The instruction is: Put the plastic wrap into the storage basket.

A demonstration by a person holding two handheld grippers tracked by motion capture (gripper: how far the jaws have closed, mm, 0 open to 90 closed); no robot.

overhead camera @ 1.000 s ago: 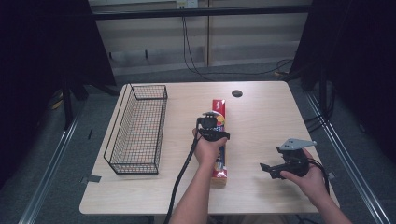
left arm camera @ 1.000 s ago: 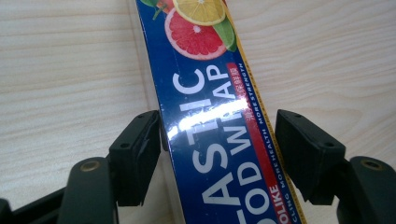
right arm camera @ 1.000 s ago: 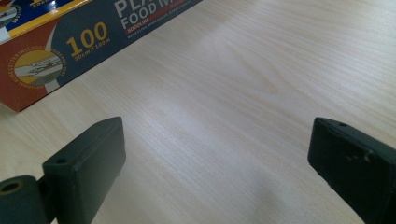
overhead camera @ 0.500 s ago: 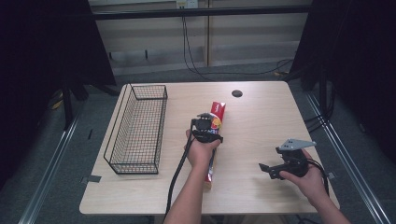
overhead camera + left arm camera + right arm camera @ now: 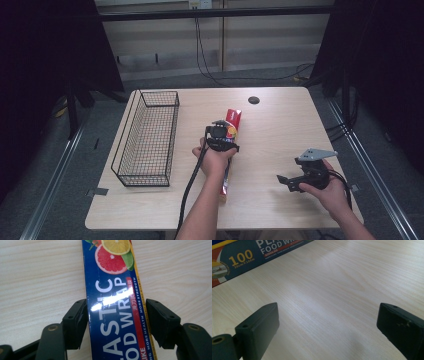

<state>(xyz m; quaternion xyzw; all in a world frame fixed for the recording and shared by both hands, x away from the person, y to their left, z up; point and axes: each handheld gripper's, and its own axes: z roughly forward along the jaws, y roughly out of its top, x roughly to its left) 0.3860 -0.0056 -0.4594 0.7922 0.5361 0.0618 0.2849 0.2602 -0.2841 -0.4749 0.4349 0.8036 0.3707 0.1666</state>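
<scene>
The plastic wrap box (image 5: pixel 230 150) lies flat near the middle of the worktop (image 5: pixel 280 120), its long axis running from 12 to 6 o'clock. The left gripper (image 5: pixel 116 315) straddles it, jaws spread just beside each long edge and not yet clamped. At 9 o'clock stands the wire basket (image 5: pixel 147 137), nothing in it, the likely destination. At 4 o'clock the right gripper (image 5: pixel 292 181) hangs released over bare wood. Grasp, lift and placement all remain.

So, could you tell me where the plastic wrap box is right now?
In the high view the plastic wrap box lies mid-table, right of the wire basket, with the left gripper straddling it.
</scene>
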